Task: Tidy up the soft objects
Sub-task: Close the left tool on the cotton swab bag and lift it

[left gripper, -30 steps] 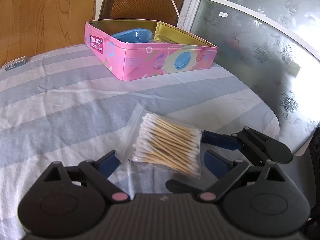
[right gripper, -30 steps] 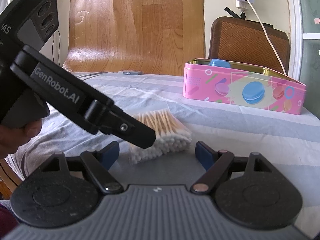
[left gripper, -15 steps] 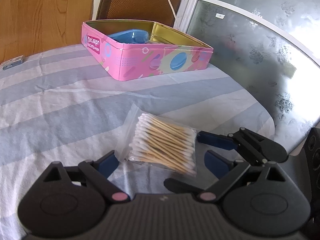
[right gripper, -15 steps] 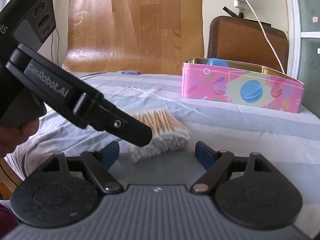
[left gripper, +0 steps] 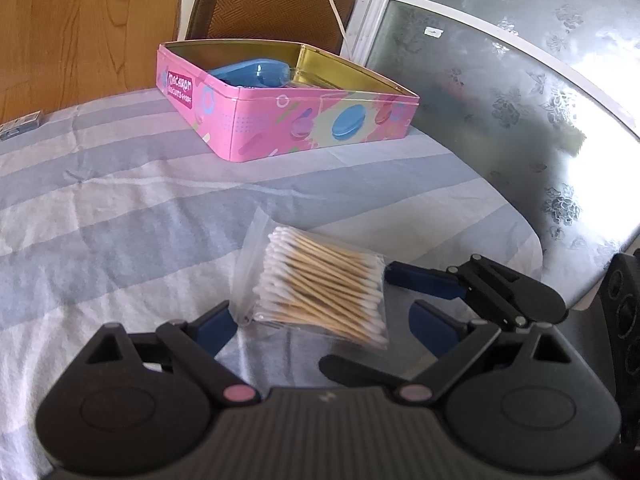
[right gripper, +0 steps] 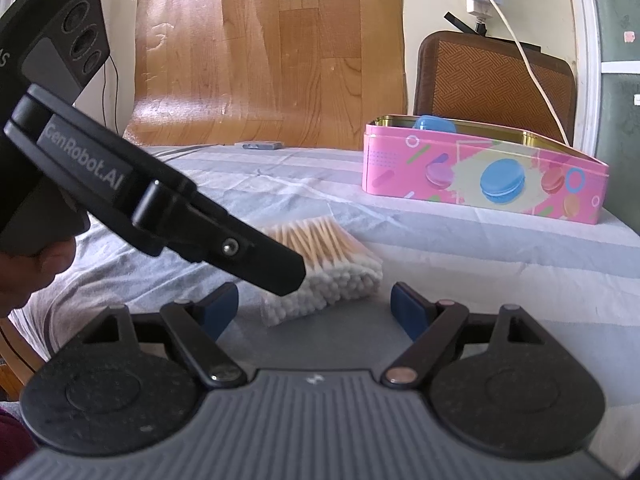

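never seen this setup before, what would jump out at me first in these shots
The pink macaron tin stands open at the far side of the striped tablecloth, with something blue inside. Nearer, a clear bag of cotton swabs lies flat on the cloth. The left hand-held gripper and the right hand-held gripper are both open, approaching the bag from different sides.

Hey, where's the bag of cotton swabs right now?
The bag of cotton swabs lies flat on the striped cloth, just ahead of both open tongs and nearer than the pink tin.
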`<state>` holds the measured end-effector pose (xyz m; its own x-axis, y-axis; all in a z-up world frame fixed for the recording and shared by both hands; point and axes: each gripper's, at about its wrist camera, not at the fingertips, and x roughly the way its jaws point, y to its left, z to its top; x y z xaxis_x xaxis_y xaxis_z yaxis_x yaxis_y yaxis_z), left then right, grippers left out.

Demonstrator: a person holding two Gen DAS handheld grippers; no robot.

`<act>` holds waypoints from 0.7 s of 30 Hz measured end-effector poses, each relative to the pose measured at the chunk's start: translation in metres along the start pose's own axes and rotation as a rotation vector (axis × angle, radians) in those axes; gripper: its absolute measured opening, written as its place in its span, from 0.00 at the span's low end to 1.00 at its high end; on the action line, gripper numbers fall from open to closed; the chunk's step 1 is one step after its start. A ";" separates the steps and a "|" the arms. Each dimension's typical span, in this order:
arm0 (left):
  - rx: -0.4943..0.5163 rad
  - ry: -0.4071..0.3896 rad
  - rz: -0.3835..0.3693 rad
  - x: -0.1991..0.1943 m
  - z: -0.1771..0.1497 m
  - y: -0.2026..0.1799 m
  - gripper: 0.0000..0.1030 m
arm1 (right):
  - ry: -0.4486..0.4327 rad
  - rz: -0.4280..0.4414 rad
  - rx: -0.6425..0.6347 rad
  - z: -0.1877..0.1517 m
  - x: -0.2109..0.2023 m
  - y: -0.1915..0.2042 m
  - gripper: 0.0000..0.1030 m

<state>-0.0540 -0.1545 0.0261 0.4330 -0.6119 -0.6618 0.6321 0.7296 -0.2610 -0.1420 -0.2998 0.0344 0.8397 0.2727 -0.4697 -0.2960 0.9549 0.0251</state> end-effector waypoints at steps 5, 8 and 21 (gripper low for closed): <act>0.003 0.000 -0.003 -0.001 -0.001 0.001 0.93 | 0.000 0.001 0.000 0.000 0.000 0.000 0.83; 0.004 -0.003 -0.001 -0.002 0.000 0.001 0.93 | 0.001 0.001 -0.002 0.000 0.000 0.000 0.84; -0.010 0.003 -0.024 -0.004 0.000 0.008 0.91 | 0.010 0.005 -0.018 0.002 0.003 0.004 0.85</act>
<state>-0.0509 -0.1463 0.0264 0.4162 -0.6281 -0.6575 0.6355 0.7181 -0.2837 -0.1402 -0.2952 0.0347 0.8335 0.2759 -0.4787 -0.3083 0.9512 0.0114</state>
